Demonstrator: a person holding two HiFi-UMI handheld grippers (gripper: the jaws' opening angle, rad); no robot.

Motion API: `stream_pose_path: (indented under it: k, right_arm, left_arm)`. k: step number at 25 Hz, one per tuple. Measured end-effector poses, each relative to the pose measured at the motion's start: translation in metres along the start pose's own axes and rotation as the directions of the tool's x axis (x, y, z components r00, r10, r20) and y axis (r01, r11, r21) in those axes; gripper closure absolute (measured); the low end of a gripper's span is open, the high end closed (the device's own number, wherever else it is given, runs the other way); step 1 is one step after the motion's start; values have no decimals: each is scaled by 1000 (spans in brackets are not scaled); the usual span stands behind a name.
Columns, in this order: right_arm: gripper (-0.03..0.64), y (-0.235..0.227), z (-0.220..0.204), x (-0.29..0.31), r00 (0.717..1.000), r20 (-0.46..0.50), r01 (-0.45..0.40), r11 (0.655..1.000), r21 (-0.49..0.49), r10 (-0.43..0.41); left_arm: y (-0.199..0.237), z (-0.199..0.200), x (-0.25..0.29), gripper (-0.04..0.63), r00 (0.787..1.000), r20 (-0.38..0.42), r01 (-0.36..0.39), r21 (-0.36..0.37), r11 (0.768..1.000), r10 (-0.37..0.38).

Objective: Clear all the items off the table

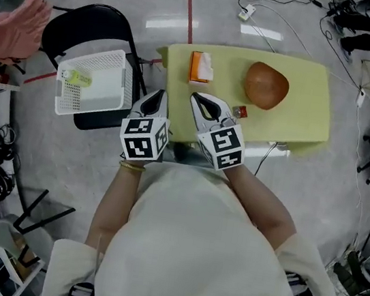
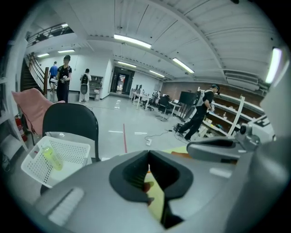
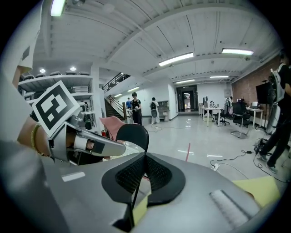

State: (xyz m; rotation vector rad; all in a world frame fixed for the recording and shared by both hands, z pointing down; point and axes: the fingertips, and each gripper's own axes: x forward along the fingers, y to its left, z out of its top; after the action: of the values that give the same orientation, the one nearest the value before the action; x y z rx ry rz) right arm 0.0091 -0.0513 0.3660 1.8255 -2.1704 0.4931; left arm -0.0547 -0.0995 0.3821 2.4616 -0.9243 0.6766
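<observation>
A yellow-green table (image 1: 299, 119) carries an orange and white box (image 1: 201, 67), a brown bowl (image 1: 266, 86) and a small red item (image 1: 241, 111). My left gripper (image 1: 157, 95) is shut and empty, hovering at the table's near left corner. My right gripper (image 1: 200, 98) is shut and empty too, over the table's near edge, just short of the box and left of the red item. In the left gripper view the jaws (image 2: 148, 154) meet with nothing between them. The right gripper view shows its jaws (image 3: 145, 157) pressed together the same way.
A white basket (image 1: 104, 87) holding a yellow-green bottle (image 1: 77, 77) sits on a black chair (image 1: 93, 23) left of the table. Cables (image 1: 273, 19) run over the floor beyond. A pink cloth (image 1: 13, 28) hangs at the far left. People (image 2: 200, 113) stand in the hall.
</observation>
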Motion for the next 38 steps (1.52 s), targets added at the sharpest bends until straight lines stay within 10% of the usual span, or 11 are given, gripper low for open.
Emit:
stream_pose_path:
  k: [14,38]
  right_arm:
    - [617,-15,-49,-89,967,-42,257,955,148,-253]
    - [617,36,-66,-166,890,-54,454,869,200,-453]
  left_arm:
    - [-95,-33,-13,584,959,-104,279,170,945,-264]
    - [-119,-72,-72,584,904,-176,422,210,882,-390]
